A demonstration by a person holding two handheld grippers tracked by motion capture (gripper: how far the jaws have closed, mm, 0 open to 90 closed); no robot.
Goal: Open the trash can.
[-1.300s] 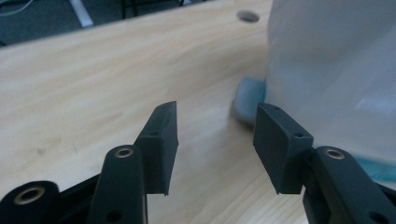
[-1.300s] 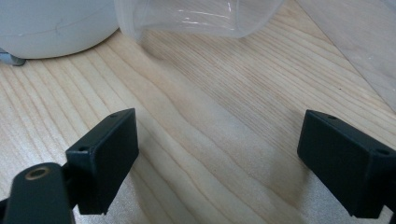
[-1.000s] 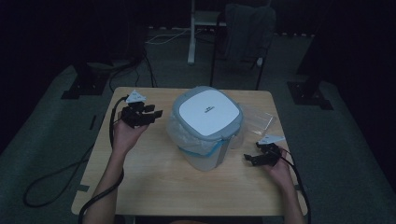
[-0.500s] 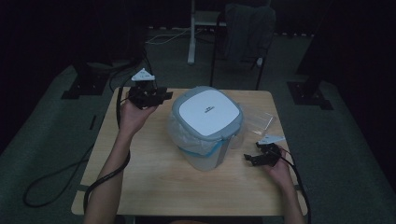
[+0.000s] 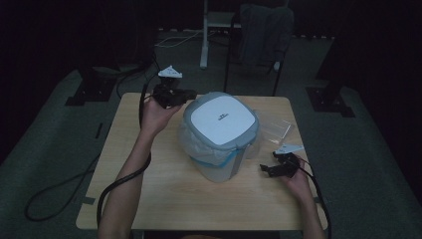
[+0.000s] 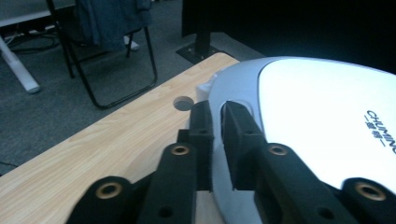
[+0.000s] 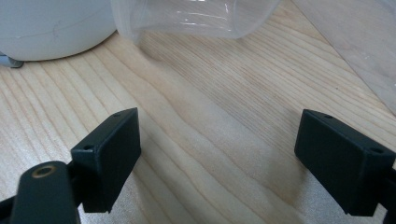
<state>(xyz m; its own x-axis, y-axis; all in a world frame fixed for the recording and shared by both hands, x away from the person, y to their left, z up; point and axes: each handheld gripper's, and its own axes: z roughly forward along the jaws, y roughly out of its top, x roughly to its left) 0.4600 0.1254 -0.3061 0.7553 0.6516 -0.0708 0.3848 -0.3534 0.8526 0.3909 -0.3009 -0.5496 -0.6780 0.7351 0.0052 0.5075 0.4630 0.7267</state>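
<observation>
A small lidded bin (image 5: 220,134) is standing near the middle of the pale wood-grain surface (image 5: 149,199), within reach of both hands. Its lid (image 6: 322,116) is a rounded square, smooth white in the centre with a grey rim, and a thin translucent liner (image 5: 191,144) is spilling out beneath it. The left tool (image 6: 215,126) is hovering at the lid's far-left corner with its black jaws almost together and nothing between them, probably lining up on the rim to lift or press it. The right tool (image 7: 215,163) is resting low beside the bin's base with its jaws spread wide and empty, seemingly waiting. A clear plastic sheet (image 5: 275,130) is lying flat behind it.
</observation>
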